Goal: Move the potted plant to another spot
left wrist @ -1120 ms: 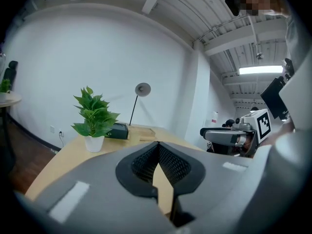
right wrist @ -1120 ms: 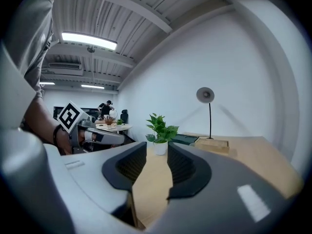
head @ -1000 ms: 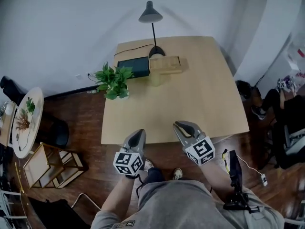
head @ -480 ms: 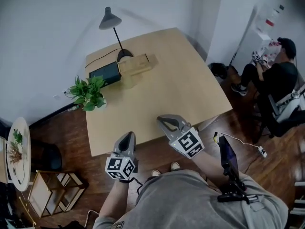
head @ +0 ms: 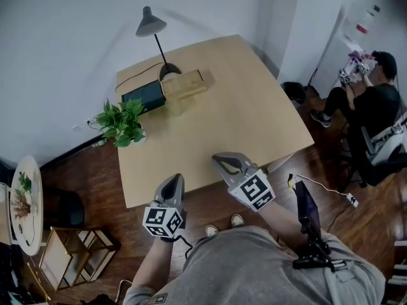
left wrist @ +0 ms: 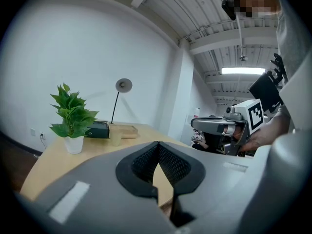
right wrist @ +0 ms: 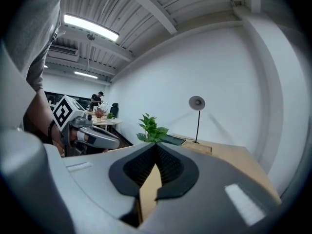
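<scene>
The leafy green potted plant in its small white pot (head: 119, 122) stood upright at the far left edge of the pale wooden worktop (head: 241, 107). It was just beside a flat dark rectangular box (head: 143, 96) and near a light wooden block (head: 186, 83) and a grey-shaded desk lamp on a thin black stem (head: 151, 24).

The person held both claws low over the worktop's near edge, well apart from the pot and pointing roughly level toward it. The left claw (head: 176, 179) had its ribbed black pads met at the tips with nothing between them. The right claw (head: 220, 160) was likewise closed and empty.

As a judgement, the scene fitted two stages equally. The plant might have been waiting at that edge to be carried off, or it might have been set there as its new spot, with the claws drawn back. The pictures did not settle which. They did show that neither claw was placed to act on the pot. Any grasp would have called for parted jaws and a long reach across the worktop.
</scene>
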Demonstrator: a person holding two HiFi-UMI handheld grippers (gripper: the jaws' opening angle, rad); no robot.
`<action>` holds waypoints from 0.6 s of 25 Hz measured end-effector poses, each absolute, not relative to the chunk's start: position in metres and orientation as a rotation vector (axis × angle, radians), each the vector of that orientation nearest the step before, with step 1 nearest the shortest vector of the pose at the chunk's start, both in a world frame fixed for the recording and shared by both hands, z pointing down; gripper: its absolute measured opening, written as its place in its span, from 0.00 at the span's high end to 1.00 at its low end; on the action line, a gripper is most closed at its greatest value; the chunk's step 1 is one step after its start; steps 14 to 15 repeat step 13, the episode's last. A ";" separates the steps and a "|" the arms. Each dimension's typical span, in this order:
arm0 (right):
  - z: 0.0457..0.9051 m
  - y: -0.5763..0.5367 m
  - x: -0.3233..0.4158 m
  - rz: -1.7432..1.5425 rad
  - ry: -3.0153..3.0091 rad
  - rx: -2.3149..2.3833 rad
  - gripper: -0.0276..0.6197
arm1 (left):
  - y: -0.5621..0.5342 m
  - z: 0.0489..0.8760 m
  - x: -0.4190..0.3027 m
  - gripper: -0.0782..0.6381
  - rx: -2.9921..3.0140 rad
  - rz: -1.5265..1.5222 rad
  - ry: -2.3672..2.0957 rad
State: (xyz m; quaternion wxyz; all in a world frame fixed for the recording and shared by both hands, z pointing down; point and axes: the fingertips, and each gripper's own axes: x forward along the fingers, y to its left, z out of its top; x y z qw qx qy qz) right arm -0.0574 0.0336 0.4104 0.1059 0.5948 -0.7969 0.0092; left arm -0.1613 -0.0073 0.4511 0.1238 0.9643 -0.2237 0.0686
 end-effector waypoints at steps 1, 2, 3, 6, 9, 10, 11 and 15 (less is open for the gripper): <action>0.410 0.032 -0.058 0.027 -2.347 1.754 0.95 | -0.008 0.451 -0.162 0.89 2.810 0.200 -0.651; 0.409 0.031 -0.058 0.026 -2.347 1.755 0.95 | -0.009 0.452 -0.162 0.89 2.809 0.200 -0.651; 0.409 0.030 -0.059 0.026 -2.348 1.755 0.95 | -0.010 0.452 -0.163 0.89 2.808 0.200 -0.650; 0.409 0.028 -0.061 0.025 -2.346 1.753 0.95 | -0.011 0.453 -0.164 0.89 2.809 0.199 -0.647; 0.409 0.028 -0.064 0.024 -2.340 1.755 0.95 | -0.011 0.454 -0.166 0.89 2.807 0.195 -0.644; 0.408 0.028 -0.066 0.022 -2.339 1.757 0.95 | -0.011 0.454 -0.168 0.89 2.805 0.193 -0.644; 0.407 0.027 -0.067 0.021 -2.337 1.759 0.95 | -0.012 0.454 -0.169 0.89 2.805 0.190 -0.644; 0.406 0.026 -0.069 0.018 -2.333 1.764 0.95 | -0.013 0.454 -0.171 0.89 2.804 0.187 -0.643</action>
